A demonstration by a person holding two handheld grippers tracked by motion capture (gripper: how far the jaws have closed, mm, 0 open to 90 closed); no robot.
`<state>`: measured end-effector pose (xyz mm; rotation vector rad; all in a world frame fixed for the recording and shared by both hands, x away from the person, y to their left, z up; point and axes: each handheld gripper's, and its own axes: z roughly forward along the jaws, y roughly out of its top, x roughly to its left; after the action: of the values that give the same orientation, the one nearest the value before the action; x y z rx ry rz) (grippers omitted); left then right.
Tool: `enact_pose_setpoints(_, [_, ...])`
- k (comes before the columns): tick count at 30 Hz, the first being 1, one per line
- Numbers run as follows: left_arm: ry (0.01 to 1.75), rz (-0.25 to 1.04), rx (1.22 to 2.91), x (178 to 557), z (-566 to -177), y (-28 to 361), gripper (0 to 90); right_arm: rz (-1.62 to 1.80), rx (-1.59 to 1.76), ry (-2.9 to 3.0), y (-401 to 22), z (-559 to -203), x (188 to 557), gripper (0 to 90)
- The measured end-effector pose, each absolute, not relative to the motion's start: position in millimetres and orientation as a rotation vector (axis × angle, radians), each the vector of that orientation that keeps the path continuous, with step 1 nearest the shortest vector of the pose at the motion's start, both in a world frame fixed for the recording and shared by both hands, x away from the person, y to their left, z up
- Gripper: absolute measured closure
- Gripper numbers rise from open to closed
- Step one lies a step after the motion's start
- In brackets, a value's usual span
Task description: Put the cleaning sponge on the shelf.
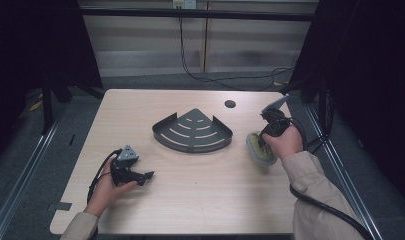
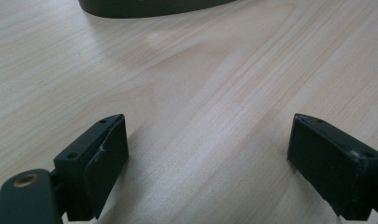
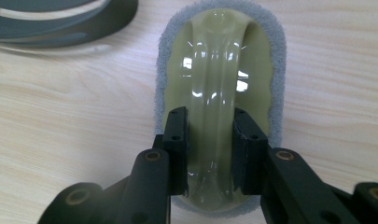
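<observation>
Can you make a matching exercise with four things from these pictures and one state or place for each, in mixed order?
Things:
1. left gripper
2. right gripper
3. dark metal quarter-round shelf tray
4. yellow-green plastic scrubber with grey pad

States:
a. middle of the wooden table, untouched
b. jaws open, nothing between them
c. its ridge handle is clamped
d. jaws shut on a handle

Pairs: 1-b, 2-d, 3-a, 4-c

No readable text, labels, brand marks or nos. anywhere I can see, incl. on the scrub pad (image 3: 219,93) in my grip or the tray (image 1: 192,131) beside it.
</observation>
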<state>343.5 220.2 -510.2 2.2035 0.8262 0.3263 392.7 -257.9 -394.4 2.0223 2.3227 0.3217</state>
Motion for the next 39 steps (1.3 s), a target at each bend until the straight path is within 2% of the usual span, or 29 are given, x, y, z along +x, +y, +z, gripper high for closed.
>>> enact_pose_setpoints(29, [0.825,0.327,2.210,343.5,-509.8,220.2,11.5,0.360,1.909,2.387,-233.8,-347.7,418.2,71.0])
enact_pose_setpoints(39, [0.824,0.327,2.211,343.5,-509.9,220.1,11.3,0.369,1.846,2.413,-224.0,-343.0,427.5,71.0])
